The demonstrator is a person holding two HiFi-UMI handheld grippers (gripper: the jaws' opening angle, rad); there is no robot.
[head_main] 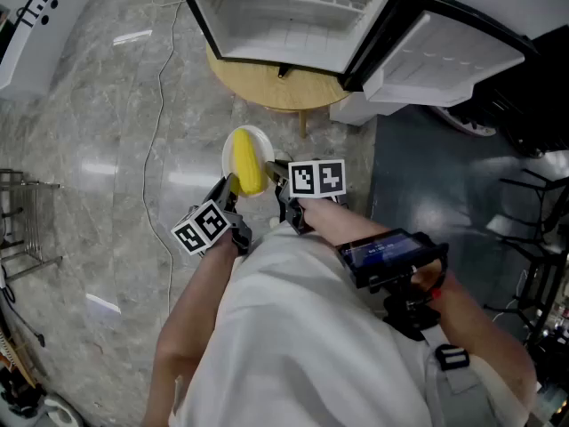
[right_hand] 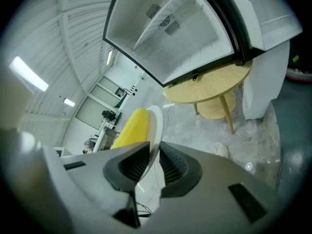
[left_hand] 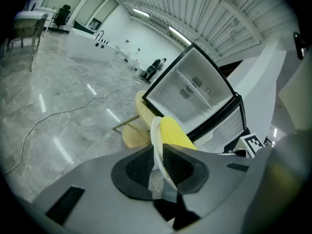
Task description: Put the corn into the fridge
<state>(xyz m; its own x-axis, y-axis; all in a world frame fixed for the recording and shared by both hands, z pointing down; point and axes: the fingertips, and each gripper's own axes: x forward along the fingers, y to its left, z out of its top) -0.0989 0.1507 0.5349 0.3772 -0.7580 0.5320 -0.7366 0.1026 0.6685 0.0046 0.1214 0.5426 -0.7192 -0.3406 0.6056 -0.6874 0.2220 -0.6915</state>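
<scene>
From the head view, looking steeply down: holding a white plate (head_main: 259, 140) out in front of the body, pinched on its near-left rim by the left gripper (head_main: 228, 188) and on its near-right rim by the right gripper (head_main: 277, 181). Carrying the corn (head_main: 247, 163) lengthwise on that plate, clear of both sets of jaws. Facing the fridge (head_main: 293, 20), open at the far side, standing on a round wooden table (head_main: 267, 85), with its door (head_main: 444, 52) swung out to the right; plate not yet near the opening. Along the left gripper view: closed partway onto the thin rim of the plate (left_hand: 156, 133), one ribbed jaw on each face, nothing else gripped; corn (left_hand: 174, 133) just beyond the jaws on the right face of the plate; fridge (left_hand: 190, 94) farther off, with no corn showing in its cavity. Along the right gripper view: likewise clamped on the rim of the plate (right_hand: 155, 123), jaws narrowed to its thickness; corn (right_hand: 130, 129) lying on the left face, just past the jaws; fridge (right_hand: 170, 30) above and far, table (right_hand: 209, 87) under it. Judging progress: pick-up done, door open, carry under way. Left to do: bringing the plate up to the opening, setting the corn inside, letting go with both grippers. Unclear whether to put the corn in with the plate or alone.
</scene>
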